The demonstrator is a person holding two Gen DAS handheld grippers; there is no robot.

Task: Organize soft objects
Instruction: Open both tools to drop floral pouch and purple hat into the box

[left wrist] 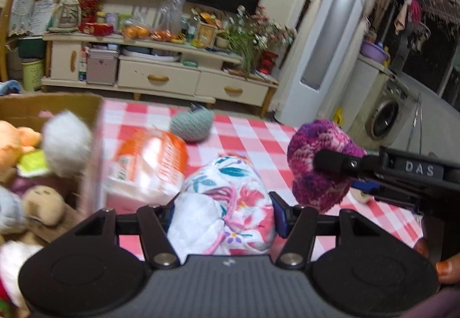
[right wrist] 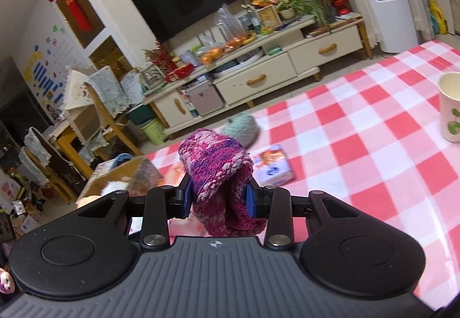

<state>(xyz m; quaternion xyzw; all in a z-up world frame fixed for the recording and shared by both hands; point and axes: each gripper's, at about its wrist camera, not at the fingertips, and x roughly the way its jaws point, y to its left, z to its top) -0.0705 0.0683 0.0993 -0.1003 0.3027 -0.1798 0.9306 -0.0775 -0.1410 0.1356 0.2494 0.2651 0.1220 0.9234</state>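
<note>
2 handheld grippers work above a table (right wrist: 359, 151) spread with a red-and-white checked cloth, a television cabinet (left wrist: 161, 73) standing along the far wall. The left gripper (left wrist: 222, 211) is clenched on a floral fabric pouch (left wrist: 227, 197), white with teal leaves and pink blossoms and a pink drawstring, its blue pads pressing both sides of the bundle, which sits near the middle of the left wrist view, above the checks. The right gripper (right wrist: 218, 197) is clamped on a knitted magenta-and-purple piece (right wrist: 221, 174), folded over between the pads; seen from the left wrist camera, the same knit (left wrist: 322, 162) hangs at the right, gripped by a black finger (left wrist: 333, 161), above the cloth.

At the left stands an open cardboard box (left wrist: 86, 108), already holding a white fluffy ball (left wrist: 67, 142), an orange plush toy (left wrist: 14, 142) and a tan stuffed figure (left wrist: 43, 203). Just beside the box, on the cloth, lies an orange-and-white plastic pack (left wrist: 149, 165), blurred. Farther off, near the table's far edge, rests a grey-green knitted piece (left wrist: 191, 125). In the right wrist view a small printed tissue pack (right wrist: 273, 165) lies on the checks just beyond the knit, and a pale cup (right wrist: 451, 108) with green leaf marks stands at the far right. A fingertip (left wrist: 448, 269) shows at the right edge of the left wrist view.
</note>
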